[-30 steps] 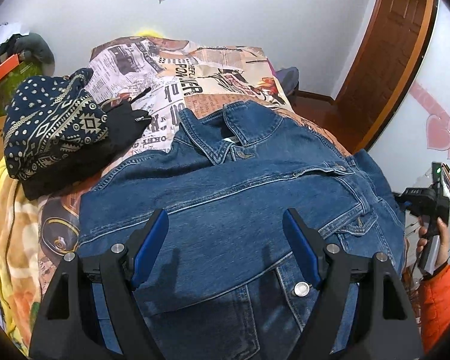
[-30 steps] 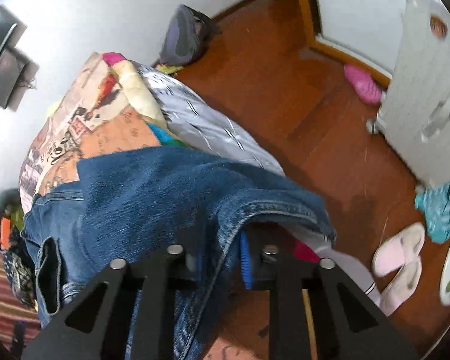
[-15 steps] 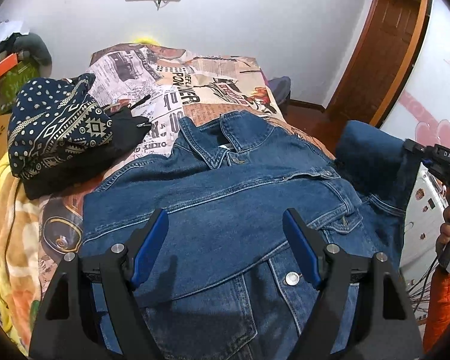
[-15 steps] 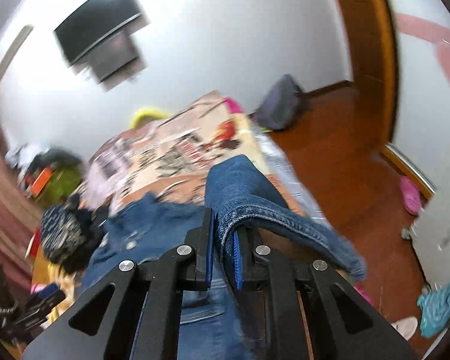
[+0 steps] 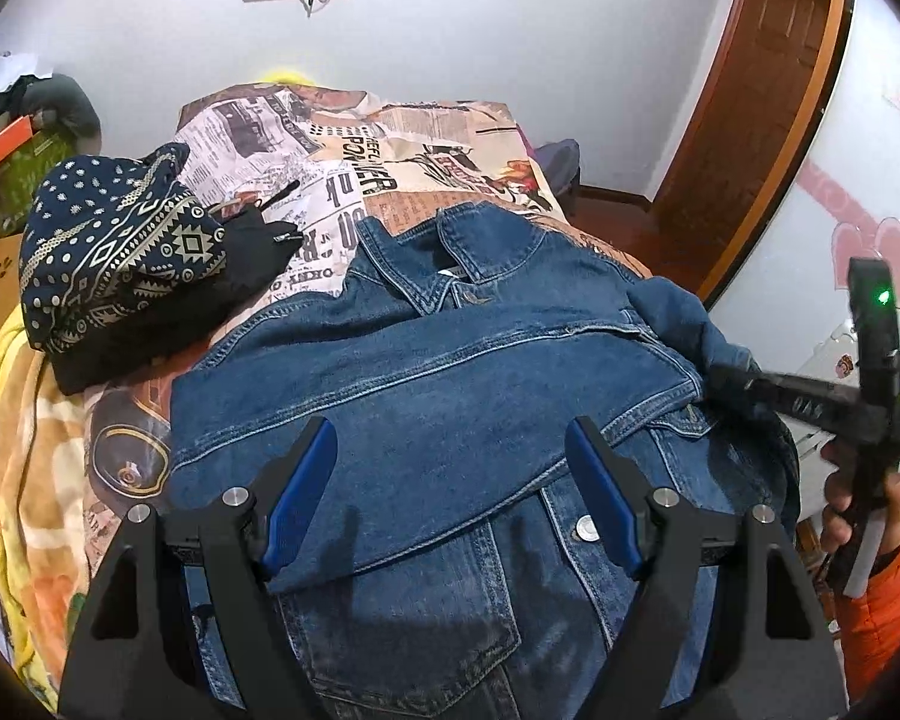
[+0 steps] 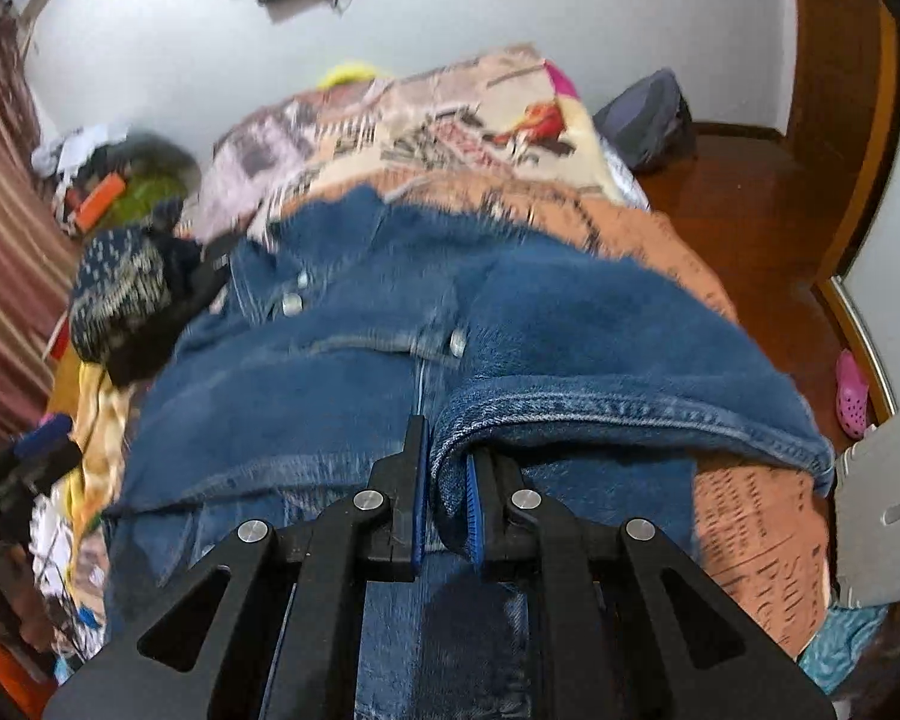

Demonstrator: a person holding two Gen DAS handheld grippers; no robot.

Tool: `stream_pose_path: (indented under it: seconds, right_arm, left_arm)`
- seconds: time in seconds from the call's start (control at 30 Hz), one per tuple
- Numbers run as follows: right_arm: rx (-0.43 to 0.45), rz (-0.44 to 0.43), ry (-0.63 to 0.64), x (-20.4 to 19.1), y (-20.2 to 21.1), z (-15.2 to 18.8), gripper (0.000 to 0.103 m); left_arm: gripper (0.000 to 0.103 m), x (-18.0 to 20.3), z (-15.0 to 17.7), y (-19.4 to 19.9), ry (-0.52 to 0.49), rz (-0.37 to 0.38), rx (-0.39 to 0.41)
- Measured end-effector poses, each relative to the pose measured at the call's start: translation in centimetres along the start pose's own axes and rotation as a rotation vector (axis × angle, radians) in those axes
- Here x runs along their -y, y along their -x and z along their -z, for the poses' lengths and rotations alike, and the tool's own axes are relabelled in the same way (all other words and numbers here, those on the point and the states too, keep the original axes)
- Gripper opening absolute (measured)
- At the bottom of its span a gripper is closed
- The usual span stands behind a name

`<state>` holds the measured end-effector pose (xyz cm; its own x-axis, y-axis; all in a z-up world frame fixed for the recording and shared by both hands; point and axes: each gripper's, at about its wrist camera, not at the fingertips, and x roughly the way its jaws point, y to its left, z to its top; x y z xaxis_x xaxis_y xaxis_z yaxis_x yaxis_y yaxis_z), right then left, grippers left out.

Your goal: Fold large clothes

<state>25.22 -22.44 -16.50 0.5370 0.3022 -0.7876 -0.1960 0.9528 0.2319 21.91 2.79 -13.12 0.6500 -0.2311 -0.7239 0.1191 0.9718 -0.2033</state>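
denim jacket (image 5: 438, 396) lies front up across the bed (image 5: 426, 144), collar toward the headboard wall, one sleeve already laid slantwise over the chest. i read this as mid-fold: second sleeve being brought in over the jacket body.

my right tongs (image 6: 447, 480) are clamped on the sleeve cuff (image 6: 570, 408), pads pinching the denim edge, so the sleeve arches up off the bed on the door side of the jacket. gripping at the cuff makes sense, it lets the whole sleeve swing over as one piece.

my left tongs (image 5: 450, 480) hang over the jacket's lower front with jaws wide apart, nothing between the pads, not touching cloth as far as i can tell. probably waiting to pin or smooth the body while the sleeve lands.

left wrist view shows what the right one can't: the right hand (image 5: 858, 504) with orange cuff, the right tool from outside, and the patterned dark bundle (image 5: 120, 264) sharp, beside the jacket's far shoulder. right wrist view is blurred but shows the pinch itself, plus the pink slipper (image 6: 852, 390) on the floor beyond the jacket.
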Motion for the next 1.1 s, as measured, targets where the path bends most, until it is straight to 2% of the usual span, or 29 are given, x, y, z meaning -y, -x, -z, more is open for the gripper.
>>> stream_pose_path:
  seconds: [0.17,0.23,0.27,0.33,0.47,0.57,0.67,0.8,0.87,1.0,1.1]
  right_arm:
    - [-0.095,0.049,0.070,-0.8,-0.8,1.5,0.018]
    - [-0.113,0.045,0.080,-0.8,-0.6,2.0,0.030]
    - [-0.124,0.037,0.075,-0.6,-0.2,2.1,0.033]
    - [-0.119,0.046,0.053,-0.3,0.6,2.2,0.039]
    - [-0.063,0.123,0.048,0.3,3.0,2.2,0.040]
    - [-0.011,0.145,0.025,1.2,4.6,1.8,0.050]
    - [0.064,0.192,-0.054,3.3,6.9,1.3,0.060]
    - [0.141,0.176,-0.197,6.5,8.5,0.8,0.068]
    - [0.158,0.166,-0.275,8.0,8.5,0.7,0.069]
    - [0.131,0.117,-0.456,11.6,6.6,1.2,0.069]
    - [0.087,0.068,-0.545,13.2,4.3,1.6,0.069]
  left_arm:
    - [0.078,0.6,0.0,-0.4,-0.020,0.002,-0.009]
    - [0.078,0.8,0.0,-0.5,-0.024,0.005,-0.012]
    - [0.078,0.8,0.0,-0.7,-0.027,0.008,-0.015]
    - [0.078,1.0,-0.1,-0.9,-0.029,0.010,-0.019]
    - [0.078,1.3,-0.2,-1.3,-0.032,0.015,-0.023]
    - [0.078,1.5,-0.2,-1.6,-0.039,0.007,-0.028]
    - [0.078,1.8,-0.2,-2.1,-0.048,0.002,-0.036]
    - [0.078,2.1,-0.2,-2.8,-0.045,0.004,-0.048]
    - [0.078,2.3,-0.3,-3.1,-0.042,0.006,-0.053]
    - [0.078,2.5,-0.5,-3.7,-0.041,0.005,-0.060]
    - [0.078,2.7,-0.6,-4.0,-0.041,0.002,-0.064]
